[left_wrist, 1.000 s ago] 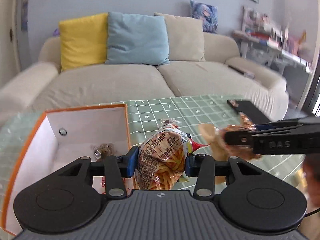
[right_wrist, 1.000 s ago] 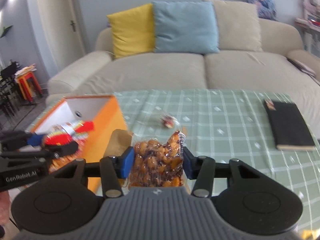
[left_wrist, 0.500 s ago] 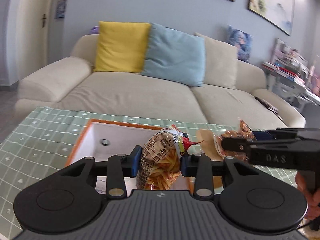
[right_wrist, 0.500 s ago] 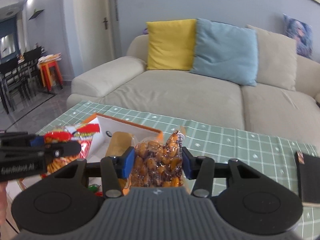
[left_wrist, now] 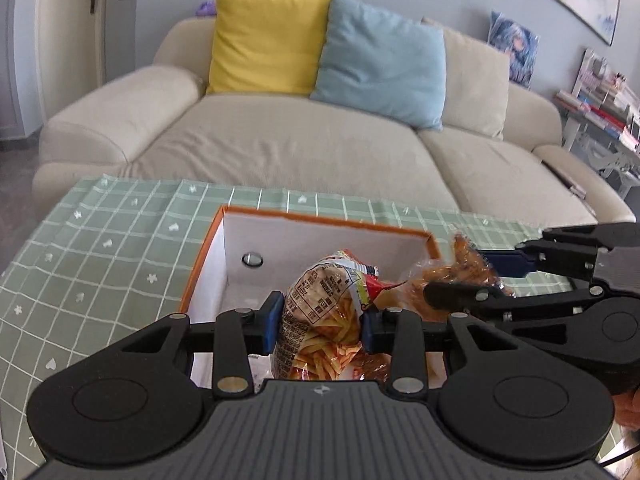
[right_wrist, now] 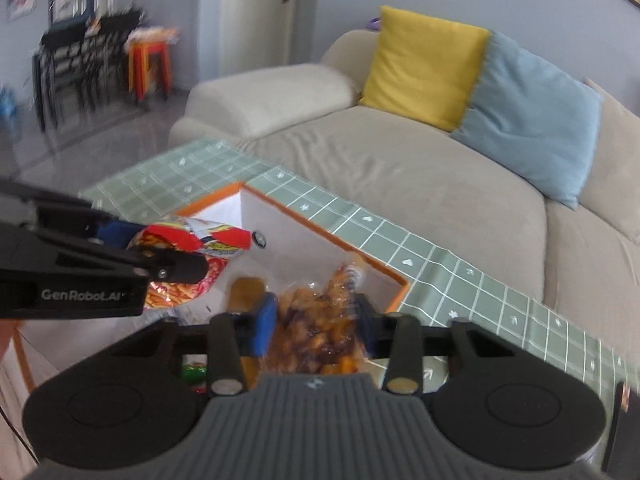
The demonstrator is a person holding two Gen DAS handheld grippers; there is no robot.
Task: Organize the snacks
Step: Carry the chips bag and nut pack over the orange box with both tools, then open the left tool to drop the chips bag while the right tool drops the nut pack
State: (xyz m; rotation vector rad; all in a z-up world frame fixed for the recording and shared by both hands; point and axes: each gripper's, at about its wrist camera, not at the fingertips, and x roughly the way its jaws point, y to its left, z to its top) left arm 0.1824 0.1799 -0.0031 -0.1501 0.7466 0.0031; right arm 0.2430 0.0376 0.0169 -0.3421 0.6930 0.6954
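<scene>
Box floor mostly hidden behind both grippers; small items low inside it too cut off to identify. Right view motion-blurred. Left gripper pinches the fries bag, pads pressed on its sides, bag hanging over the box opening. Right gripper jaws have just been closing, now squeezing the clear bag of orange-brown snacks, above the box's near-right corner. Box sits on the green checked tablecloth, by the edge facing the sofa.

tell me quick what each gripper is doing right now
left gripper: shut on the fries packet.
right gripper: jaws just closing, shut on the nut snack bag.
</scene>
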